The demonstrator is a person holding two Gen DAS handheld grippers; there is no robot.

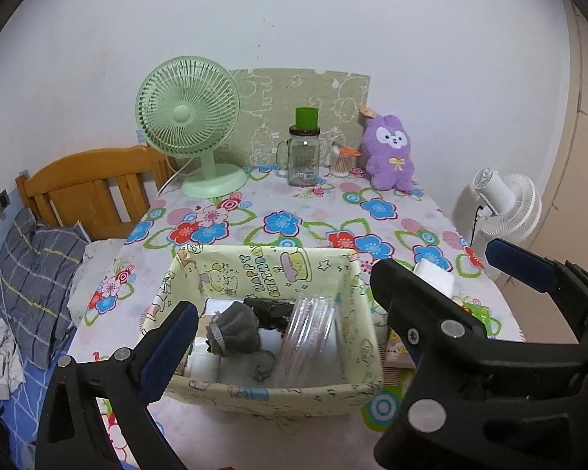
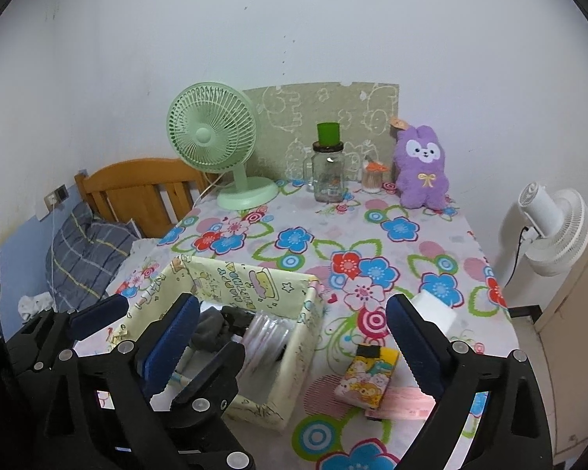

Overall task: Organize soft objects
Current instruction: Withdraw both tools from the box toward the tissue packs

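Observation:
A pale yellow cartoon-print box [image 1: 254, 270] [image 2: 231, 278] sits near the front of the flowered table. Inside it lie a grey sock-like cloth [image 1: 235, 333], a dark crumpled piece [image 1: 272, 311] and a clear plastic pack [image 1: 309, 337]. A purple plush bunny [image 1: 390, 152] [image 2: 423, 168] stands upright at the table's back. My left gripper [image 1: 286, 301] [image 2: 176, 325] hangs open over the box, holding nothing. The right gripper [image 2: 292, 301] [image 1: 439, 262] is also open and empty, over the box's right side; it overlaps the left gripper and hides that gripper's right finger.
A white block [image 2: 435, 309], a cartoon tissue pack [image 2: 368, 382] and a pink item [image 2: 407, 403] lie right of the box. At the back stand a green fan [image 1: 188, 117], a glass jar [image 1: 303, 156] and a swab holder [image 1: 341, 162]. A bed [image 1: 90, 188] lies to the left and a white fan [image 2: 548, 231] stands to the right.

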